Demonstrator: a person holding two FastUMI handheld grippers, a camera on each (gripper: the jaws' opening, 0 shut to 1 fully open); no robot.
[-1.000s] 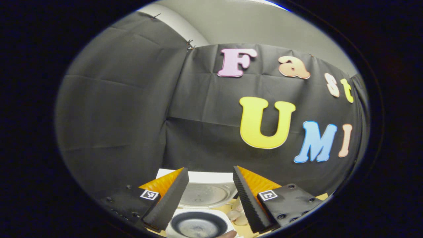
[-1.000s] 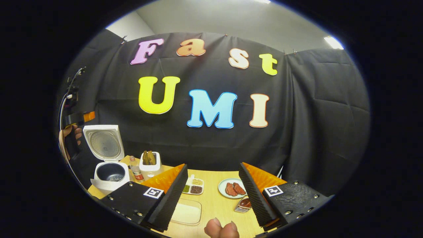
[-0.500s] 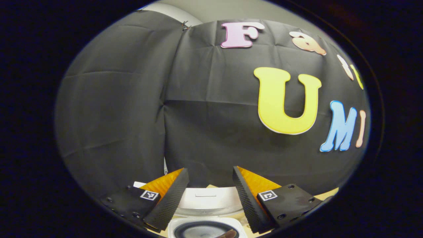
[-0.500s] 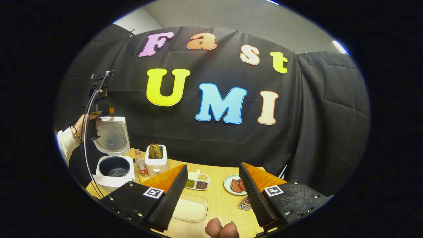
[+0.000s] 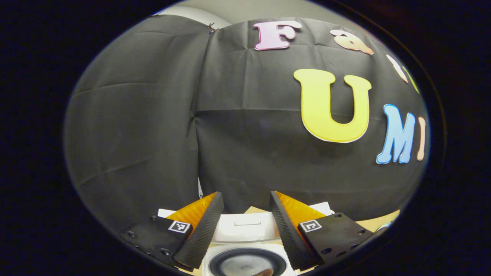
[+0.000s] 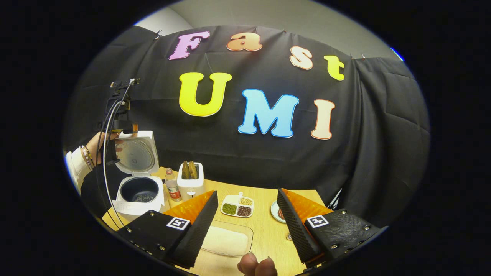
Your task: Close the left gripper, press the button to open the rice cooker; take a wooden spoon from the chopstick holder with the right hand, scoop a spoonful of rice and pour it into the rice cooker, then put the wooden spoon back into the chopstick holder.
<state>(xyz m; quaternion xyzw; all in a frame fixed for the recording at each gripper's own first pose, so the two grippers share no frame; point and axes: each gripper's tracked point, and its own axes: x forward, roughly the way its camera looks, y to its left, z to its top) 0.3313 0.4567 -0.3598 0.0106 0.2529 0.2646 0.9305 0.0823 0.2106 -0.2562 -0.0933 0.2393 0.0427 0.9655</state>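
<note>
rice cooker (image 6: 138,188): white, at the table's near-left corner in right gripper view. Lid (image 6: 136,153) stands up behind the body, inner plate facing fwd. Dark inner pot (image 6: 140,189) has a little sth at the bottom, too small to name.
cooker, left gripper view: straight below; pot mouth (image 5: 247,264) betw the fingers, white lid top (image 5: 245,228) just beyond.
chopstick holder (image 6: 190,183): white box just R of the cooker, brownish wooden handles (image 6: 189,170) sticking up out of it. Which one is the spoon: can't tell.
rice tray (image 6: 227,240): clear shallow tray w/ white rice, nearest the right gripper, partly behind its L finger.
left gripper (image 5: 245,226): fingers well apart, nothing betw them, above the cooker. From right gripper view it's up by the lid's top edge (image 6: 122,122), a hand (image 6: 100,145) w/ white cuff holding it, cables running down.
right gripper (image 6: 247,224): jaws wide, nothing held, over the table's near edge. Fingertips of the holding hand (image 6: 257,265) at the bottom.
other items: small bottle (image 6: 172,185) betw cooker & holder; divided white dish (image 6: 237,206) w/ green, dark & pale grains mid-table; plate (image 6: 275,211) mostly hidden behind the R finger.
table (image 6: 264,237): light wood grain.
room: black creased cloth wall (image 6: 368,153) on 3 sides, clipped at the top; pale grey wall (image 6: 268,15) above it.
</note>
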